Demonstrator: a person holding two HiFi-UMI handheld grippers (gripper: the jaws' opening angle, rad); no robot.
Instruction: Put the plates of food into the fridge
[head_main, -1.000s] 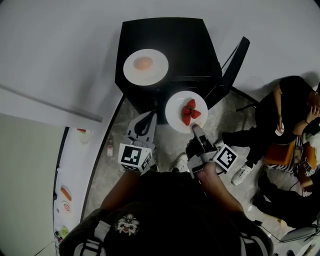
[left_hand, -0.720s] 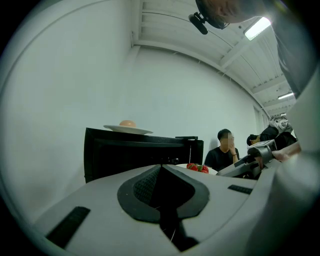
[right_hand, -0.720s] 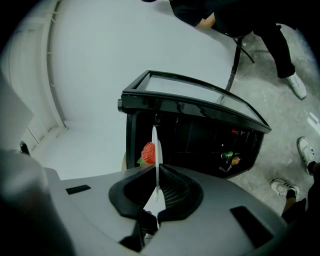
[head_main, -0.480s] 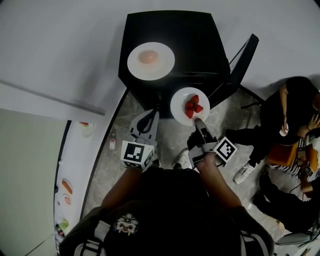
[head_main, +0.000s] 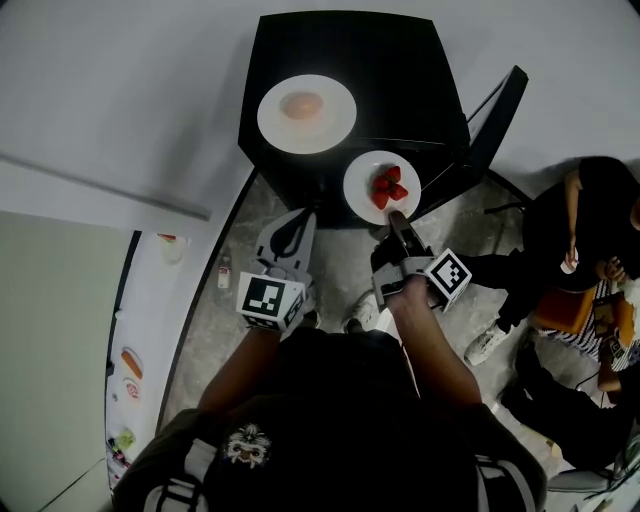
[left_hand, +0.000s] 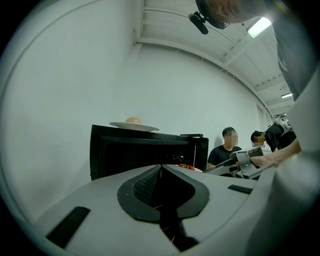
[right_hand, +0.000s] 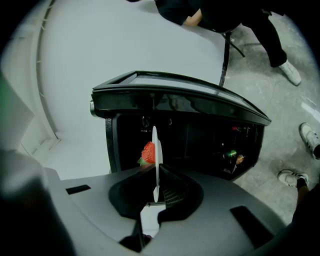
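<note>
A white plate of strawberries (head_main: 381, 187) hangs in front of the open black fridge (head_main: 350, 60), with my right gripper (head_main: 397, 218) shut on its near rim. In the right gripper view the plate (right_hand: 155, 150) stands edge-on between the jaws of the right gripper (right_hand: 156, 170), with a strawberry (right_hand: 148, 152) to its left and the dark fridge interior (right_hand: 190, 140) behind. A second white plate (head_main: 306, 113) with a round orange food sits on the fridge top. My left gripper (head_main: 288, 237) is shut and empty, low and left of the fridge front; its closed tips (left_hand: 161, 167) point at the fridge (left_hand: 125, 150).
The fridge door (head_main: 488, 125) stands open to the right, with cans (right_hand: 231, 154) on its shelf. People (head_main: 585, 235) sit on the right. A small bottle (head_main: 224, 270) stands on the floor by a white counter (head_main: 150, 330) at the left.
The right gripper has carried the strawberry plate forward, closer to the fridge opening. The left gripper has moved forward with it, still shut.
</note>
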